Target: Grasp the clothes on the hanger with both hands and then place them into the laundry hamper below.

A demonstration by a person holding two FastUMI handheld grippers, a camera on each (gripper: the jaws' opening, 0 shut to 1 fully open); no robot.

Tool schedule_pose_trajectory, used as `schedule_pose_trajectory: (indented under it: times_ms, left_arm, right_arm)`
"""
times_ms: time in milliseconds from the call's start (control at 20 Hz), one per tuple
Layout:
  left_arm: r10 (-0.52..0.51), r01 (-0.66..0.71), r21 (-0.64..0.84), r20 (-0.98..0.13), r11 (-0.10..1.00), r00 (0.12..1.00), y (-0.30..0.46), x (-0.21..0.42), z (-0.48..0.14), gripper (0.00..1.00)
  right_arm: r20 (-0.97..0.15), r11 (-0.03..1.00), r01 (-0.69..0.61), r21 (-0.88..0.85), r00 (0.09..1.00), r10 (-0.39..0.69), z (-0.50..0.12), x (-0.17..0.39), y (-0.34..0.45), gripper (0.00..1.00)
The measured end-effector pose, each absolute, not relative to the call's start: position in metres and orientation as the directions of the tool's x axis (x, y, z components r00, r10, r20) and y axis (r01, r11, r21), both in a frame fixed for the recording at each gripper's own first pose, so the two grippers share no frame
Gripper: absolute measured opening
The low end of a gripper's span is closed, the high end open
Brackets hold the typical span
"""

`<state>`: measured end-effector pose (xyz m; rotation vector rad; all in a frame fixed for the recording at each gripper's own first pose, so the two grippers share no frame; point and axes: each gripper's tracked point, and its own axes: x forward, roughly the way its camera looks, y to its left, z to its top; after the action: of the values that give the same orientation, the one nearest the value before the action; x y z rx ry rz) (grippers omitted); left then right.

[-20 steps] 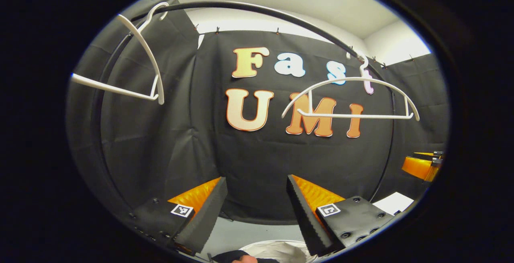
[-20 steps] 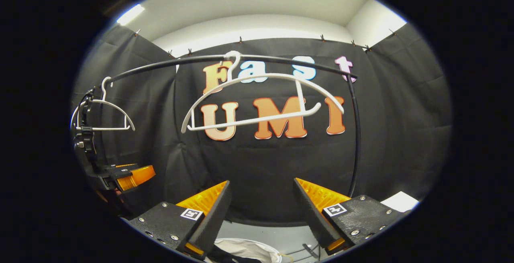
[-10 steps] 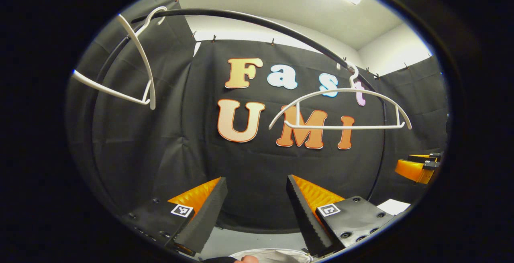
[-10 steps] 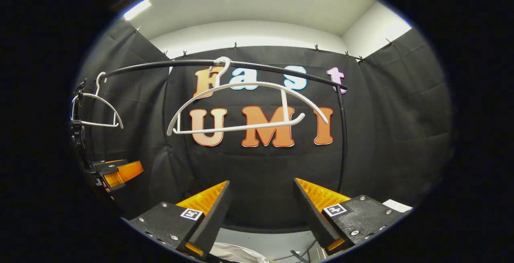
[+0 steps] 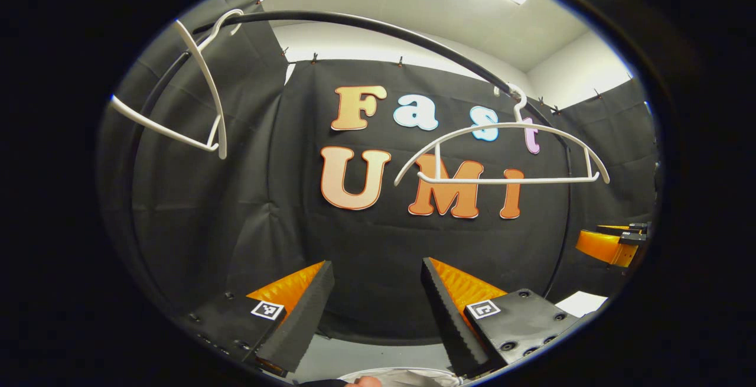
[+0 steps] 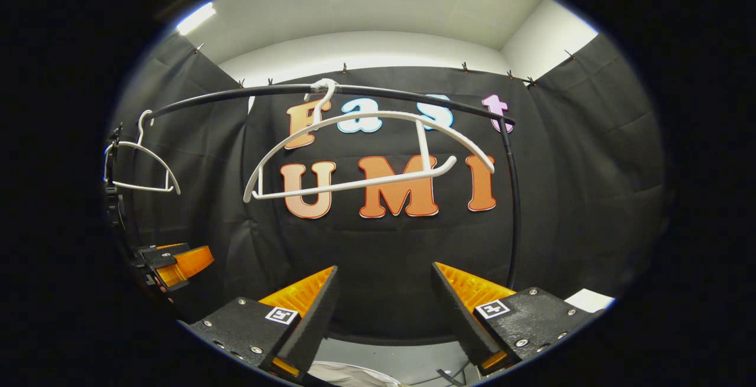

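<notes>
Clothes: white fabric [image 5: 401, 377], one bundle, low between and below the left gripper's fingers; also a pale fold [image 6: 348, 373] under the right gripper.
Hangers: two, white, both bare; near hanger [image 6: 360, 153] ahead and above the right gripper, far hanger [image 5: 195, 97] up-left of the left gripper.
Rail: one black curved bar [image 5: 378, 26] carrying both hooks.
Left gripper [image 5: 375, 310]: fingers spread, nothing between.
Right gripper [image 6: 384, 316]: fingers spread, nothing between.
Obstructions: a fingertip [image 5: 363, 381] at the lower edge beside the fabric.

2 hangers [image 5: 502, 156] [image 5: 189, 97], 1 rail [image 5: 366, 23], 2 grippers [image 5: 375, 310] [image 6: 384, 316]
</notes>
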<state>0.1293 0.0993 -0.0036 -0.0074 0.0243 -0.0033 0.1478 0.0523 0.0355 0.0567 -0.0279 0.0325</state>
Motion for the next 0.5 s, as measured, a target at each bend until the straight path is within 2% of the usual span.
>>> schedule_pose_trajectory:
  times_ms: [50,100,150,250,500]
  left_arm:
    - [0.0,0.0,-0.007,-0.019,1.0,1.0,0.0987,0.129,-0.0024,0.93]
    - [-0.002,0.002,-0.009,-0.017,1.0,1.0,0.0967,0.1287,-0.0014,0.96]
    - [-0.006,0.006,-0.013,-0.018,1.0,1.0,0.0953,0.1282,-0.0011,0.93]
    - [-0.011,0.011,-0.015,-0.022,1.0,1.0,0.0939,0.1279,-0.0025,0.96]
    - [-0.012,0.012,-0.008,-0.029,1.0,0.999,0.0917,0.127,-0.0039,0.96]
  right_arm:
    - [0.03,0.998,-0.031,0.051,0.999,0.029,0.0353,0.1494,0.0515,0.94]
    - [0.028,0.999,-0.028,0.047,0.999,0.027,0.0347,0.1496,0.0496,0.94]
    - [0.024,0.999,-0.027,0.047,0.999,0.026,0.0346,0.1494,0.0488,0.94]
    - [0.022,0.998,-0.031,0.053,0.999,0.03,0.0344,0.1508,0.05,0.94]
    - [0.014,0.998,-0.037,0.044,0.999,0.036,0.0298,0.146,0.0505,0.94]
